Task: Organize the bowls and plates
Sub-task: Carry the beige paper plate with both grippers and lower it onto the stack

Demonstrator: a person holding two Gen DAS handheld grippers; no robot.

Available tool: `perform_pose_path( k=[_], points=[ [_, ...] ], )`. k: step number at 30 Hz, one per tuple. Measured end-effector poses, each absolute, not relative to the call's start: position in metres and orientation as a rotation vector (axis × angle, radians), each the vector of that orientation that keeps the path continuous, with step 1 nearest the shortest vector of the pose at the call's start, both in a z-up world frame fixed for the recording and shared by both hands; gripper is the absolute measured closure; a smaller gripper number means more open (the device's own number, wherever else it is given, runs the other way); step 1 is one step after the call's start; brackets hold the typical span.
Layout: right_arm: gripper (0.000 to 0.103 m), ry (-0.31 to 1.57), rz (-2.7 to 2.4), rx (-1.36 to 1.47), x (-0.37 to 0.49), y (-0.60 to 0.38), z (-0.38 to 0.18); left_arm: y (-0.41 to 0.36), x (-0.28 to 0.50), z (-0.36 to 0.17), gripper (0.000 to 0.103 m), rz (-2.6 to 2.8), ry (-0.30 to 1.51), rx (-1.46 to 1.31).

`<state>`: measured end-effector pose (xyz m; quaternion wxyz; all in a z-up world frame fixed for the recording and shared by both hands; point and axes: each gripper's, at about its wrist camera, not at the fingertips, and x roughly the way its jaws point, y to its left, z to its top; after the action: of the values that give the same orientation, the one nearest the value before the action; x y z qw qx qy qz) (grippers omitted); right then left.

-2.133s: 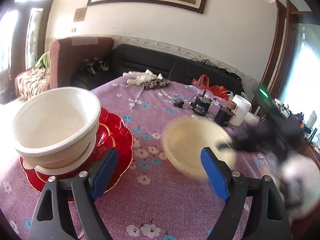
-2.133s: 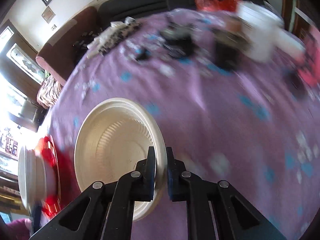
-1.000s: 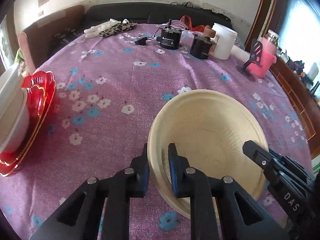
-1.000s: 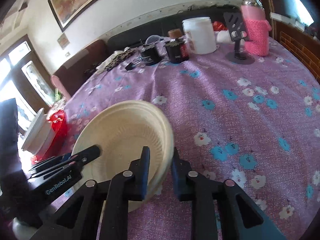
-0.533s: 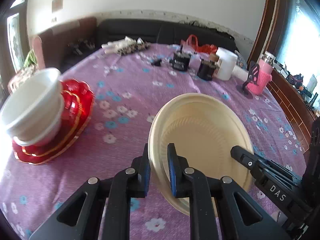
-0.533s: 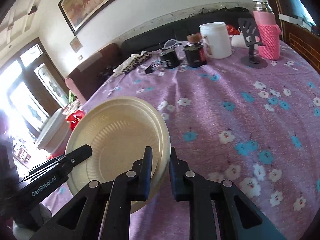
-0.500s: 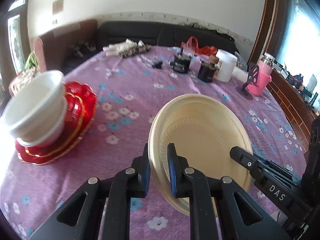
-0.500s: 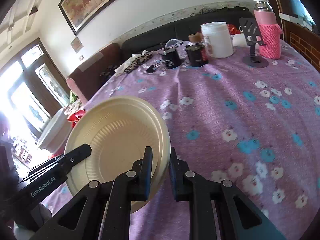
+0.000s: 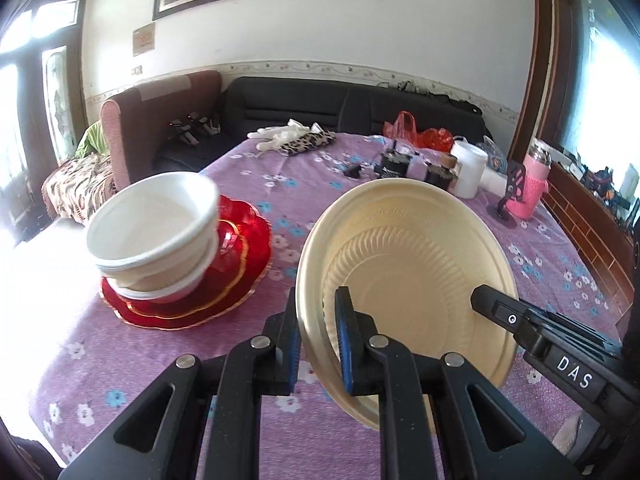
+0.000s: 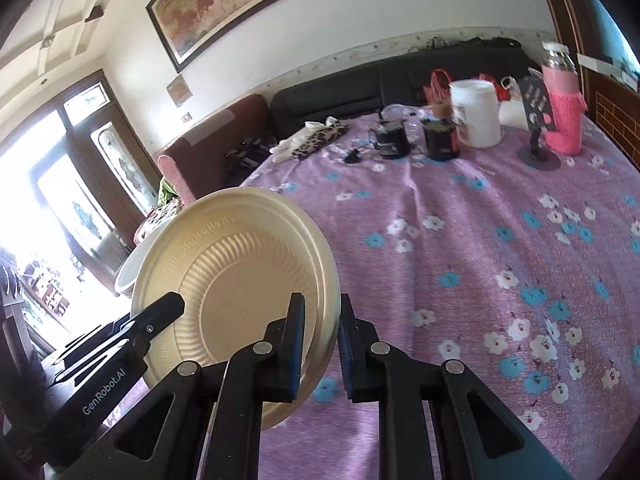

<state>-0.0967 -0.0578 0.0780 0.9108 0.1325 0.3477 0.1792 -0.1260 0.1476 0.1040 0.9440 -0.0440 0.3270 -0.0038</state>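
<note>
My left gripper (image 9: 318, 336) is clenched on the near-left rim of the cream plate (image 9: 404, 264), blue pads squeezing the lip from both faces. My right gripper (image 10: 319, 340) is pinching the opposite edge of the same plate (image 10: 236, 284), so the plate hangs between the two claws, tilted steeply with its hollow side facing me, off the purple flowered tablecloth (image 10: 480, 248).

As I judge it, the step in hand is carrying this plate to the stack at my left: two white bowls (image 9: 154, 224) nested together and sitting on red scalloped plates (image 9: 240, 264). To do it well I would let one claw take the weight before the other lets go, level the plate, and decide whether it belongs under the bowls or beside them; dropping it on top of the bowls would leave a wobbly pile.

The plate looks thin and light, moulded with radial ribs around a flat centre and a rolled rim, so it may flex if I squeeze hard or twist the claws against each other. The bowls look like smooth foam or plastic; the red plates are glossy and translucent with a gold edge. The cloth has a soft nap that should keep things from sliding.
</note>
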Motion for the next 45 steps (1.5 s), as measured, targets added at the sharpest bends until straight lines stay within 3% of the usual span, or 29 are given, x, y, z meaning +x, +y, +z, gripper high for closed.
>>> perform_pose_path(
  k=[24, 42, 45],
  points=[
    [0.085, 0.632, 0.61, 0.124, -0.046, 0.137, 0.165, 0.324, -0.115, 0.164, 0.087, 0.247, 0.584, -0.227],
    [0.085, 0.821, 0.554, 0.095, 0.018, 0.187, 0.117, 0.366, -0.037, 0.108, 0.087, 0.254, 0.787, -0.301],
    [0.085, 0.853, 0.545, 0.091, 0.025, 0.188, 0.105, 0.369, -0.034, 0.103, 0.076, 0.24, 0.798, -0.313]
  ],
)
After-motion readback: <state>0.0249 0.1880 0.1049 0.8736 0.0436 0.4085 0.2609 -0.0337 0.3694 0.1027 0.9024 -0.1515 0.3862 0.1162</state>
